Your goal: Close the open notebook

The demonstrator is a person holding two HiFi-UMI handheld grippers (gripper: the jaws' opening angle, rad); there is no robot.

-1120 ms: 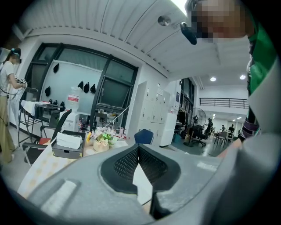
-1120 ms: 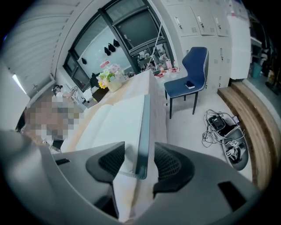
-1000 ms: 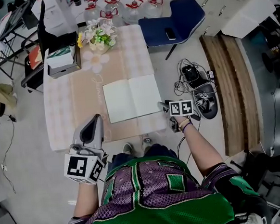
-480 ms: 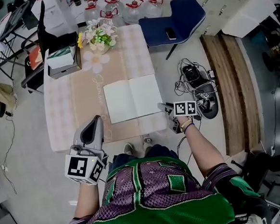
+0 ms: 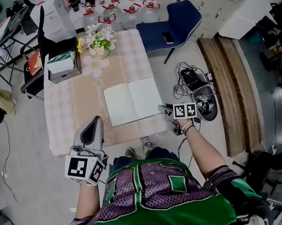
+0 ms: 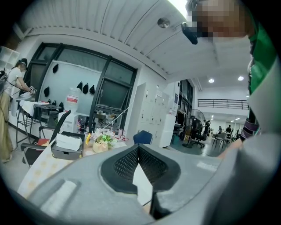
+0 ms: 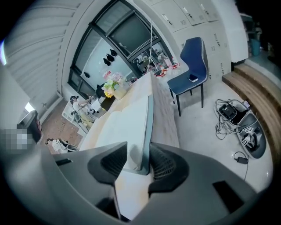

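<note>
The open notebook (image 5: 133,101) lies flat with blank white pages on the beige tablecloth (image 5: 87,104). My right gripper (image 5: 162,108) is at its near right corner. In the right gripper view the notebook's dark cover edge (image 7: 148,127) and right page stand between the pads of that gripper (image 7: 138,151). Its jaws have just been closing, and a sliver of gap still shows on the page side. My left gripper (image 5: 97,122) hangs over the table's near edge, left of the notebook and apart from it. Its pads (image 6: 138,148) meet with nothing between them.
A flower vase (image 5: 96,40) and a dark box of papers (image 5: 63,64) stand at the table's far end. A blue chair (image 5: 170,22) is beyond the table's right corner. Cables and devices (image 5: 198,93) lie on the floor at right, next to a wooden platform (image 5: 228,78).
My right gripper has edged in onto the notebook's near right corner and its jaws have narrowed. The left gripper and the notebook have stayed put.
</note>
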